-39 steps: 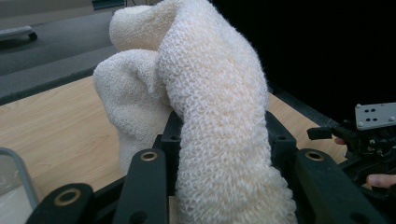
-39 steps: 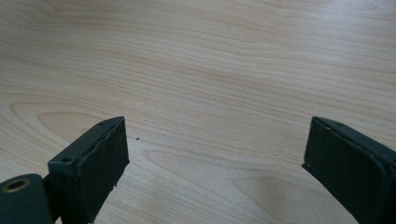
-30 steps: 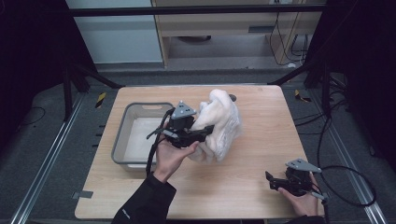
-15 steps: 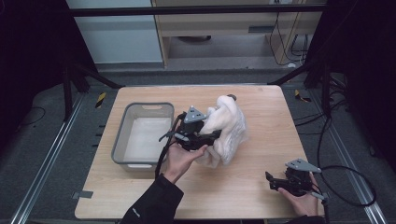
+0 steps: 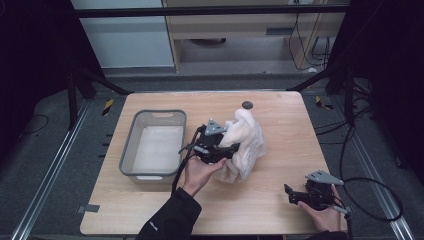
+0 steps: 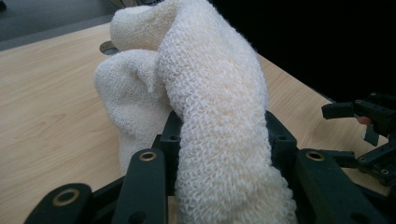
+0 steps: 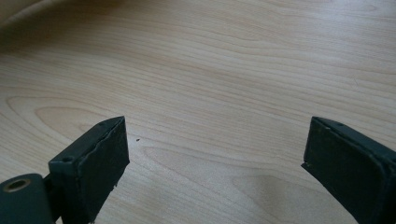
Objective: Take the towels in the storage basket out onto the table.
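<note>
In the left gripper view the 2 black jaws of the left gripper point(image 6: 219, 163) are pinched on 1 cream, looped-pile terry towel point(image 6: 205, 93), a thick fold of it running up between them and bunching above. From the high view this left gripper point(image 5: 216, 146) sits near the middle of the light wooden desk point(image 5: 280, 210), its grey three-cornered plate on top, and the towel point(image 5: 244, 145) hangs from it as a crumpled bundle whose long axis runs from the far end near the desk's middle down toward the person, its lower edge touching the desk. The left hand point(image 5: 199, 172) reaches in from the bottom at a slant, palm up under the gripper, with a dark sleeve point(image 5: 167, 222) behind it. Just to the left of that gripper stands 1 grey rectangular plastic bin point(image 5: 131, 145), long axis running away from the person. 1 small dark round spot point(image 5: 247, 104) lies on the desk beyond the towel. The right gripper point(image 5: 295, 196) rests low at the near right corner, well apart from the towel, held by the right hand point(image 5: 325, 215) and pointing left; in the right gripper view its 2 jaws point(image 7: 210, 154) are spread wide over bare wood, holding nothing.
</note>
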Motion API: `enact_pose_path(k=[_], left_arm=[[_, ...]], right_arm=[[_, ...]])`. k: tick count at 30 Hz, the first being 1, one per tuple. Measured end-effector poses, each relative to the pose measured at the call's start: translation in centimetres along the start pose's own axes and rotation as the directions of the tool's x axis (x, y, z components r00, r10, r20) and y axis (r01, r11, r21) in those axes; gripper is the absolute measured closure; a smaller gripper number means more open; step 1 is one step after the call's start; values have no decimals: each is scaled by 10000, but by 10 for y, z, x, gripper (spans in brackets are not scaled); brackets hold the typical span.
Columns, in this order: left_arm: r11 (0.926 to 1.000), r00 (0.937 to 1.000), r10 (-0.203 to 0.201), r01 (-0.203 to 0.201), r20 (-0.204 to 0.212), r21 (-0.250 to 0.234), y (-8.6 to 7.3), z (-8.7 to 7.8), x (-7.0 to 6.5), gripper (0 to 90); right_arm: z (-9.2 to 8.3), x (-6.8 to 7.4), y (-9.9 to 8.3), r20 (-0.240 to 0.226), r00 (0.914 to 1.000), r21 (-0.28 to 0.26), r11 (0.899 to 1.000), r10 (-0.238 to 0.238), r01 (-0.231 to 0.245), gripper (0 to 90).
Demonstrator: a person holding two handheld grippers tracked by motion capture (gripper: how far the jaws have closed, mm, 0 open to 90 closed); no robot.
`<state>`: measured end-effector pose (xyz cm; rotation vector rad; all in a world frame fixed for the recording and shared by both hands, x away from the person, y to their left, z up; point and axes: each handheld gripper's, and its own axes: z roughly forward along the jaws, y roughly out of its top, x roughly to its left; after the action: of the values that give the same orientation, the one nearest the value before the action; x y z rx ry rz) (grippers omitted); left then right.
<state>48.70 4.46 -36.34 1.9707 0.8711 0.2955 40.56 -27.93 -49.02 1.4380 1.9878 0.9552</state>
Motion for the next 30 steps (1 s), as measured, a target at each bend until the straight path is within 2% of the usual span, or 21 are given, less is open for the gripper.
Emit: enact_pose_path(k=[6, 11, 18, 30], left_arm=[[9998, 10000, -63, 63, 3, 165, -6, 10, 1, 598], [9996, 9999, 13, -17, 128, 279, -11, 18, 2, 595], [9988, 9999, 70, -74, 91, 482, -17, 29, 0, 582], [9970, 9998, -40, 24, 199, 769, -26, 47, -1, 564]], right_arm=[[0, 0, 0, 28, 10000, 29, 10000, -23, 22, 65], [0, 0, -1, 39, 10000, 22, 10000, -53, 53, 65], [1, 0, -1, 72, 9999, 43, 10000, -73, 73, 64], [1, 0, -1, 65, 9999, 59, 9999, -119, 119, 62]])
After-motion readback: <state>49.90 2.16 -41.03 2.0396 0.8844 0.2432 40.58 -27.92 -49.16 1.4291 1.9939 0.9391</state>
